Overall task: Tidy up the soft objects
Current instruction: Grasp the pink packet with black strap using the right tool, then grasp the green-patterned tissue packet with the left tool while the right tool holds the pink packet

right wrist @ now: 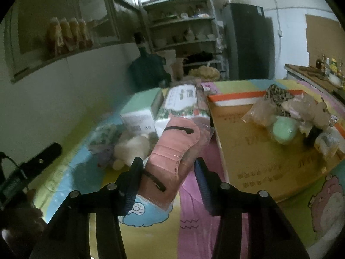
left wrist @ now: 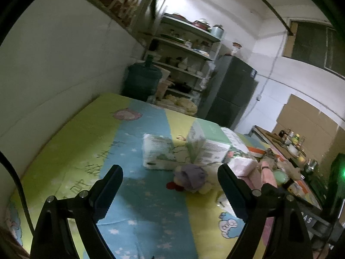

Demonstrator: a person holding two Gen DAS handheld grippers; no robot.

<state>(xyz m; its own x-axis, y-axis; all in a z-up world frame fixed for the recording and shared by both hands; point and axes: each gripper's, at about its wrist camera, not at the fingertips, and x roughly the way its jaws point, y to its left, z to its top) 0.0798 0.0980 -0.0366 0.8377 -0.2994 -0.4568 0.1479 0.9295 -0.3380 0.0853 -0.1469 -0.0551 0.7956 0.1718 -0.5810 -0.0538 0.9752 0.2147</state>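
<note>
Gripping pink mask pack (right wrist: 172,151), right gripper (right wrist: 169,170)

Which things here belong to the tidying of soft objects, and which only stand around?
For the job:
- pink pack between the right gripper fingers
- plush toy
- tissue packs
- cardboard box with a green ball and bagged items

Just around:
- shelf of dishes
- dark fridge
- water jug
- bottles on the counter
</note>
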